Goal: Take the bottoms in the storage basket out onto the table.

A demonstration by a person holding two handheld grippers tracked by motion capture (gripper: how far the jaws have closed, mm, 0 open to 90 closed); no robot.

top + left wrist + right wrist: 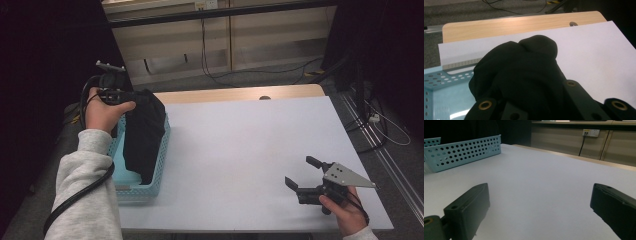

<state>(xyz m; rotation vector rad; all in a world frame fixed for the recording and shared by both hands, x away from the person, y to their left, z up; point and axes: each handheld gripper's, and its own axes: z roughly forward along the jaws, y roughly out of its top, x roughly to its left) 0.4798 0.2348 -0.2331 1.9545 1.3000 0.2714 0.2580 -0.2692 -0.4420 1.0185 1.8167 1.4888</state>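
Your left gripper [131, 96] is clamped on a black cloth [144, 132], its jaws drawn nearly together with a bunch of the fabric pinched between them. You hold it above the far end of the blue basket [152, 176], which sits at the left edge of the table [240, 145]. In the high view the cloth hangs down from the grip with its long axis running top to bottom: the gathered top sits at the jaws, and the loose lower end points down into the basket, draping over the basket's right wall. Whether that lower end rests on the basket floor you cannot tell from here. In the left gripper view the cloth [524, 75] bulges up and forward from between the jaws in a rounded lump, with the basket's perforated wall [439, 80] just below at the left and the white table top [594, 57] beyond.

Your right gripper [305, 175] sits low over the near right part of the table, well apart from the cloth and the basket. Its jaws stand wide open and hold nothing; in the right gripper view bare table [541, 187] lies between them, and the basket [464, 152] shows far off at the upper left.
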